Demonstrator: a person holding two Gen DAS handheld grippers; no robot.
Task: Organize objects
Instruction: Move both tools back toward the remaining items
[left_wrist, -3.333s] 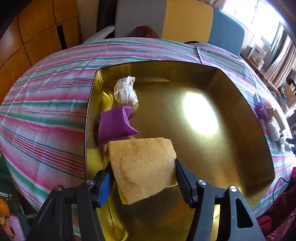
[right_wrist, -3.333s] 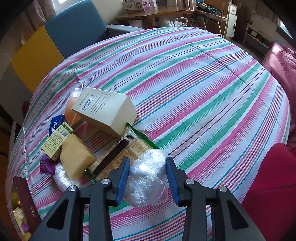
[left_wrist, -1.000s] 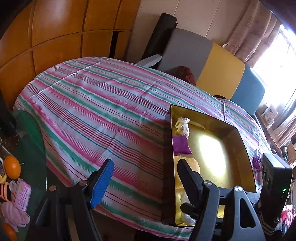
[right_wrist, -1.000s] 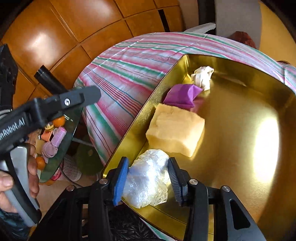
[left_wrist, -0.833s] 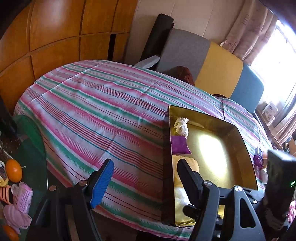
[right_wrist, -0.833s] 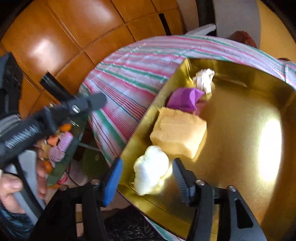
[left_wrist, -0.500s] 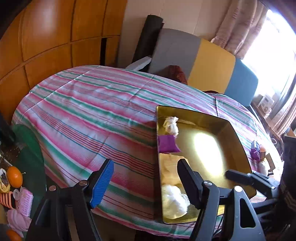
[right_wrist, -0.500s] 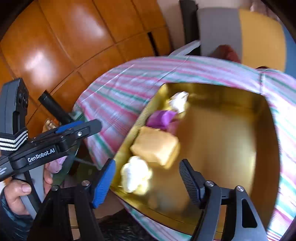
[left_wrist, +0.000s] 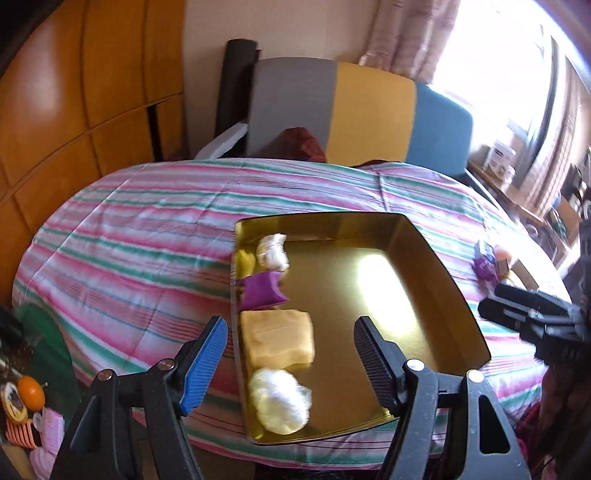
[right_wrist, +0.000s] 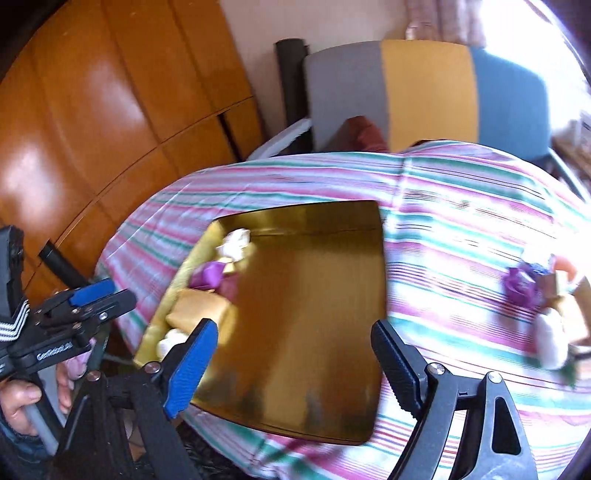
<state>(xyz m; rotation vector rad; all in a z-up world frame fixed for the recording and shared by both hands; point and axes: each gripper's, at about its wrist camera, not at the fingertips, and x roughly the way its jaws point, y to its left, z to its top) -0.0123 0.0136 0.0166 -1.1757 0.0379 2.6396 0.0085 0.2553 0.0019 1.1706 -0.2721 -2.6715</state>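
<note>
While both grippers hang over the striped worktop (left_wrist: 140, 236), everything sorted so far sits in the gold tray (left_wrist: 436, 266), lined up along its left wall. Farthest back in that row is a small white bundle (left_wrist: 272, 251), then a purple pouch (left_wrist: 262, 293), then a yellow sponge (left_wrist: 277, 341), and at the tray's near-left corner a white plastic-wrapped ball (left_wrist: 279, 400).

Over that left side, the left gripper (left_wrist: 288, 350) is spread wide with nothing between its jaws; a hand (right_wrist: 22, 402) grips its handle off the tray's left edge. The right gripper (right_wrist: 291, 354), above the tray's near edge, has just been opening, and its jaws stand wide apart with nothing in them; the wrapped ball lies free on the tray floor.

To the right of the tray, well apart from it, a cluster of unsorted things (right_wrist: 543, 295) rests on the cloth, among them something purple; that view is too blurred to tell more.
</note>
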